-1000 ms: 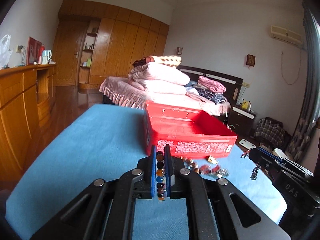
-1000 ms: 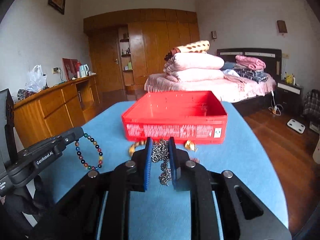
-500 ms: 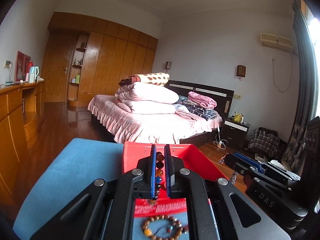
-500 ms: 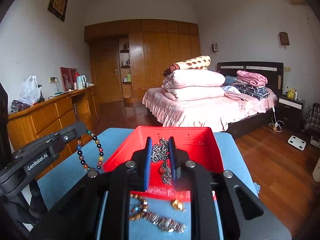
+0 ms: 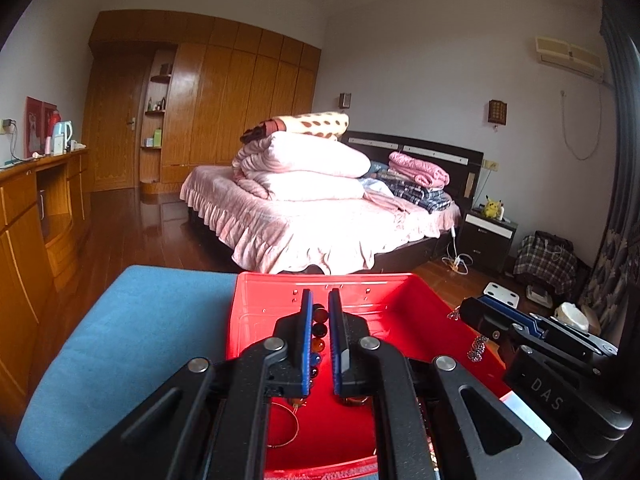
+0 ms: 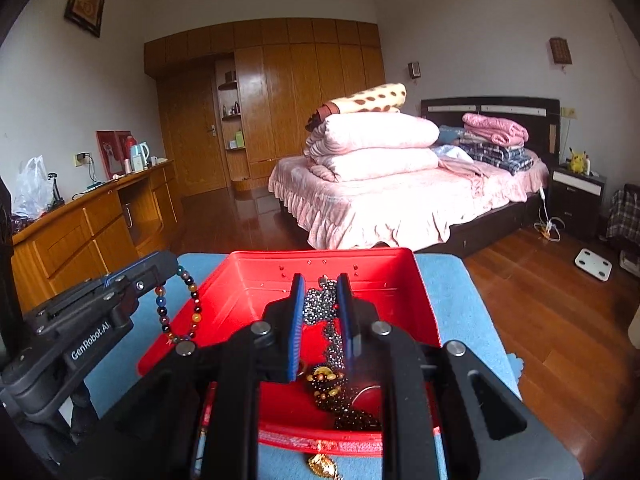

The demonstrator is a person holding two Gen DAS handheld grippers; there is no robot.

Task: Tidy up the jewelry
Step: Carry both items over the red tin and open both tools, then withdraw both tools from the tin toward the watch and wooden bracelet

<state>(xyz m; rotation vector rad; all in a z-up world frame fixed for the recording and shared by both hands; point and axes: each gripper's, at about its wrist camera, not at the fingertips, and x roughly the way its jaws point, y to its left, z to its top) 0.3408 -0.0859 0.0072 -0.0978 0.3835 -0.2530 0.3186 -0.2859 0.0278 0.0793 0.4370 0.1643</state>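
A red open box (image 5: 264, 320) (image 6: 424, 312) sits on the blue-covered table (image 5: 132, 340). My left gripper (image 5: 319, 304) is shut on a multicoloured bead bracelet (image 5: 317, 336) and holds it over the box; the bracelet hangs from it in the right wrist view (image 6: 180, 308). My right gripper (image 6: 320, 284) is shut on a dark grey bead chain (image 6: 328, 320) that dangles into the box. Dark beads and a gold piece (image 6: 332, 392) lie on the box floor, and a thin gold ring (image 5: 286, 426) too.
A gold leaf-shaped piece (image 6: 320, 466) lies on the table in front of the box. Behind the table are a bed (image 5: 320, 208) with folded quilts, a wooden wardrobe wall and a wooden sideboard (image 6: 80, 232) on the left.
Both grippers have moved forward and up from in front of the box to over it, each still holding its jewelry. The loose pieces on the table have passed out of view below.
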